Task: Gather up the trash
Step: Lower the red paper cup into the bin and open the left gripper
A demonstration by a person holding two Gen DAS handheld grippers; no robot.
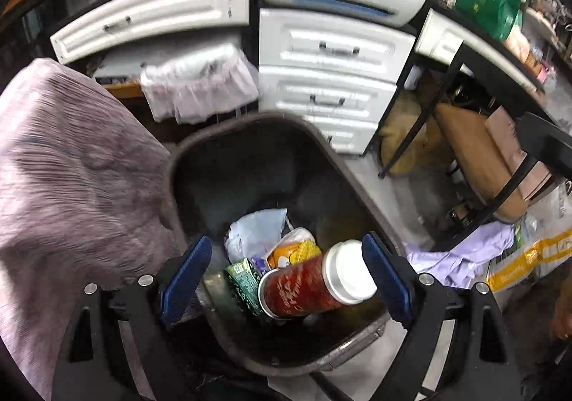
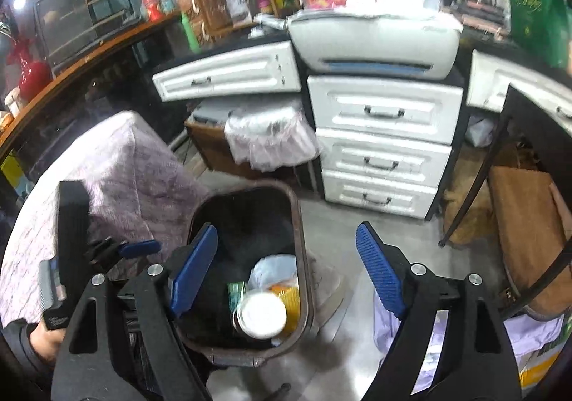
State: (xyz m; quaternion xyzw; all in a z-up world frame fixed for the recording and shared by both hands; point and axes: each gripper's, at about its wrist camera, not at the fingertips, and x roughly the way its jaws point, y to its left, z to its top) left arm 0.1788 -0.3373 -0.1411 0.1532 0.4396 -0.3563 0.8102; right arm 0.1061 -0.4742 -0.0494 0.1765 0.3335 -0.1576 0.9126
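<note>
Red cup [image 1: 307,284], white lid, in bin [image 1: 250,125] at six o'clock: light, crushable; grip mid-body. Left gripper [image 1: 286,279] and right gripper [image 2: 286,275] both wide, empty.

We see our left gripper [image 1: 286,279] as two black angular plastic arms, each carrying a round silver screw head and ending in a blue ribbed rubber pad [image 1: 186,275]. Our right gripper [image 2: 286,272] has the same black arms, silver screws and blue ribbed pads [image 2: 380,275]. A dark sleeve [image 2: 21,347] covers the wrist behind our left hand [image 2: 44,338].
</note>
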